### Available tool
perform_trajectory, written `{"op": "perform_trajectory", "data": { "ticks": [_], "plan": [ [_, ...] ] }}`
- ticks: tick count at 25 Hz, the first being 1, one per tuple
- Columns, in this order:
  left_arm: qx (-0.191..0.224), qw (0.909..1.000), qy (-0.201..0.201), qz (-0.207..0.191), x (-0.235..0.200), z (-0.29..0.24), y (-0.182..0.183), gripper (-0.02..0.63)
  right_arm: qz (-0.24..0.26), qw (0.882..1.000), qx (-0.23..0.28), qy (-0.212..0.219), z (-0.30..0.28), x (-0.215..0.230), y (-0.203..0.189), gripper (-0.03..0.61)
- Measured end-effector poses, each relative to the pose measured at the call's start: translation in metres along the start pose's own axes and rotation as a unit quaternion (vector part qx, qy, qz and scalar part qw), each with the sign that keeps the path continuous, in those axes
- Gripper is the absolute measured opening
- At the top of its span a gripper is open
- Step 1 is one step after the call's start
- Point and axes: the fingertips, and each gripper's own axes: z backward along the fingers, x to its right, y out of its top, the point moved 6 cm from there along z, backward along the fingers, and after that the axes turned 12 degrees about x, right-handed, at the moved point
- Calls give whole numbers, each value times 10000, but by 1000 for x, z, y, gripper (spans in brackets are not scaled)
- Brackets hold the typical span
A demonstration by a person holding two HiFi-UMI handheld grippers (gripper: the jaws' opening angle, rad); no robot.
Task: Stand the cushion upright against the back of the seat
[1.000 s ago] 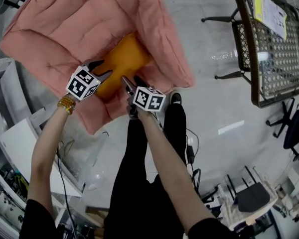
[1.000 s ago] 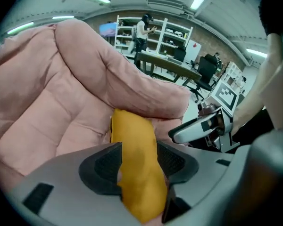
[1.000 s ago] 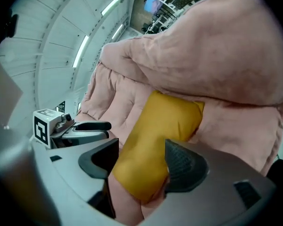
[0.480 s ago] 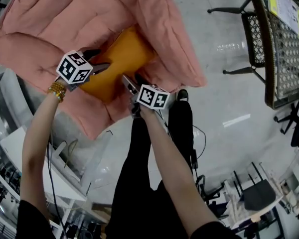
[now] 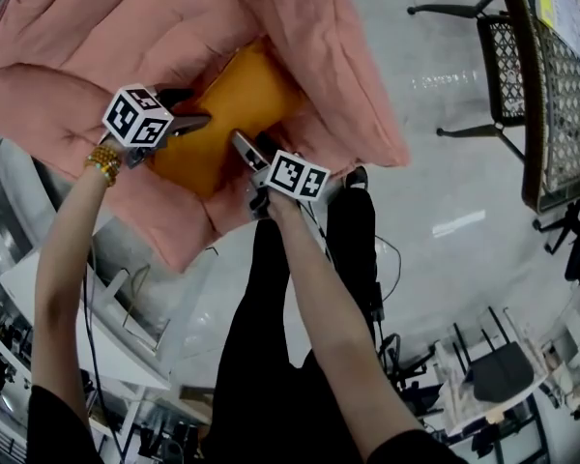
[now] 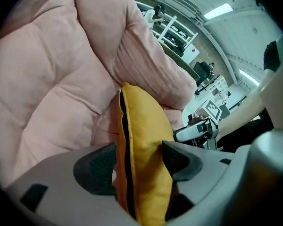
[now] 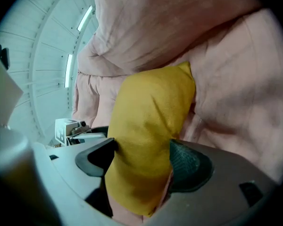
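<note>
Item: plump mustard fabric cushion [image 5: 227, 114], dark seam, loosely between our left claw [image 5: 186, 109] and right claw [image 5: 252, 147], jaws just opened wide; quilted pink seat [image 5: 126, 27] surrounds.

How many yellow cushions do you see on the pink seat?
1. The cushion sits in the hollow in the middle of the seat, with pink padding on both sides. No other shows, though the folds might hide one.
</note>
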Motion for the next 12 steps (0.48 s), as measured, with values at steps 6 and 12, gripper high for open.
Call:
{"op": "perform_trajectory", "data": {
  "ticks": [6,12],
  "plan": [
    [56,9987,-276,432,-5,-6,-5,288,-151,9998,70,117,-6,-1,1,348],
    [143,9960,-564,681,-5,-8,-10,288,-82,9999,92,-56,-5,4,-4,348]
  ]
}}
